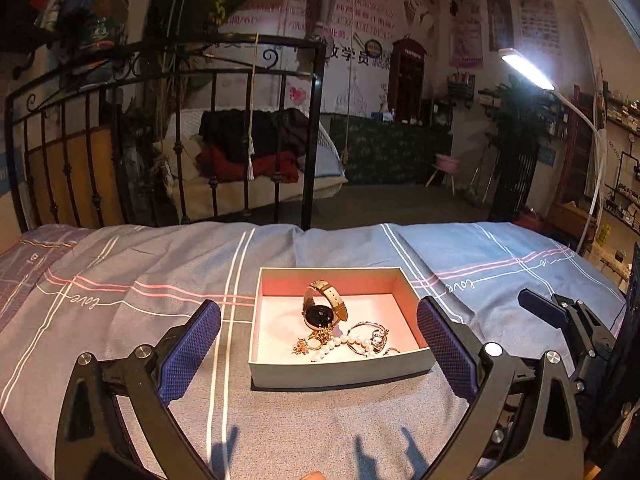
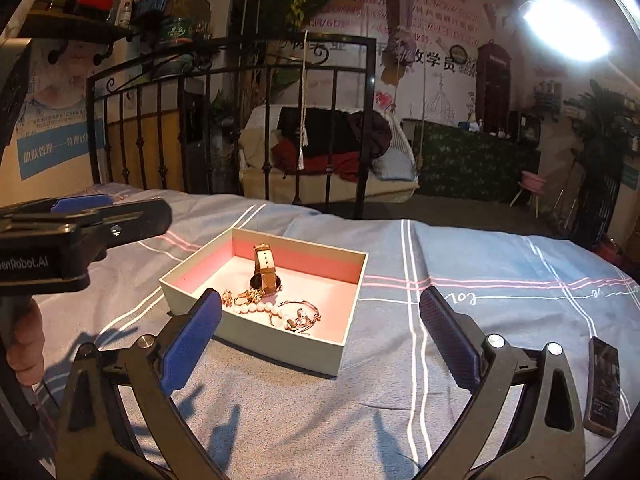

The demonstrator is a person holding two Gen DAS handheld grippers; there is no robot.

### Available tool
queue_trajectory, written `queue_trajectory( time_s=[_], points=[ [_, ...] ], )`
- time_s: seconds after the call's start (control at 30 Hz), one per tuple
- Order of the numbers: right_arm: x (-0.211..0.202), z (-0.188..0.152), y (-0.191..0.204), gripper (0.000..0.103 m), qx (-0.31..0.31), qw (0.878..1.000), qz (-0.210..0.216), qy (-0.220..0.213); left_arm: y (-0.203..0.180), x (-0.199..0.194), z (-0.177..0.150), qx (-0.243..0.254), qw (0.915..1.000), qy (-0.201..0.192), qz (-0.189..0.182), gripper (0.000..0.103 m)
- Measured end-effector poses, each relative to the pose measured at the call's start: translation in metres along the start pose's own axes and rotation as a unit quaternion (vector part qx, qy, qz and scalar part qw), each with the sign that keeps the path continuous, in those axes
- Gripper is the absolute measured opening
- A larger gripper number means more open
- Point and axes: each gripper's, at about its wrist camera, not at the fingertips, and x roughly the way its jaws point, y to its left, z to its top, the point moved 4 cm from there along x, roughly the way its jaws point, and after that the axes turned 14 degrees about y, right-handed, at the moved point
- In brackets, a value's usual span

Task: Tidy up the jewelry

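Left gripper (image 1: 318,354) is held low over the plaid bedsheet (image 1: 120,280), levelled forward; its blue-padded fingers (image 1: 192,352) are spread wide, nothing between them. The open box (image 1: 340,372) is framed between the two pads, its near wall just ahead of them, no contact seen.

Right gripper (image 2: 320,344) is likewise held low and level, fingers (image 2: 448,338) spread wide and empty. Its left pad is seen overlapping the box's (image 2: 280,348) near corner; touching or not cannot be told. The left gripper's body (image 2: 80,236) is seen at the left edge of the right wrist view, with part of the person's hand (image 2: 26,344) below it.

Inside the pink-lined box: a watch (image 1: 322,306) standing on edge, tan strap looped upward; a pearl bracelet (image 1: 340,344) lying in front of it; gold pieces (image 1: 312,340) at the bracelet's left; a thin bangle with a charm (image 1: 370,338) at its right. All are clustered toward the near wall.

A dark phone (image 2: 604,388) lies on the sheet at the right, well apart from the box.
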Motion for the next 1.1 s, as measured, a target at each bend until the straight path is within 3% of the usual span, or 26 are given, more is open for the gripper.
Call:
queue_trajectory(
  time_s=[0.17,0.4,1.1],
  points=[
    [-0.039,-0.005,-0.005,0.097,0.016,0.998,-0.005,-0.056,0.005,-0.032,-0.012,-0.016,0.9988,-0.047,0.005,0.096],
    [-0.086,-0.011,-0.002,0.097,0.014,0.994,-0.007,-0.112,0.007,-0.05,-0.028,-0.012,0.9975,-0.065,0.027,0.096],
    [-0.087,-0.01,0.003,0.097,0.019,0.994,-0.003,-0.104,0.002,-0.056,-0.035,-0.002,0.9969,-0.062,0.049,0.096]
  ],
)
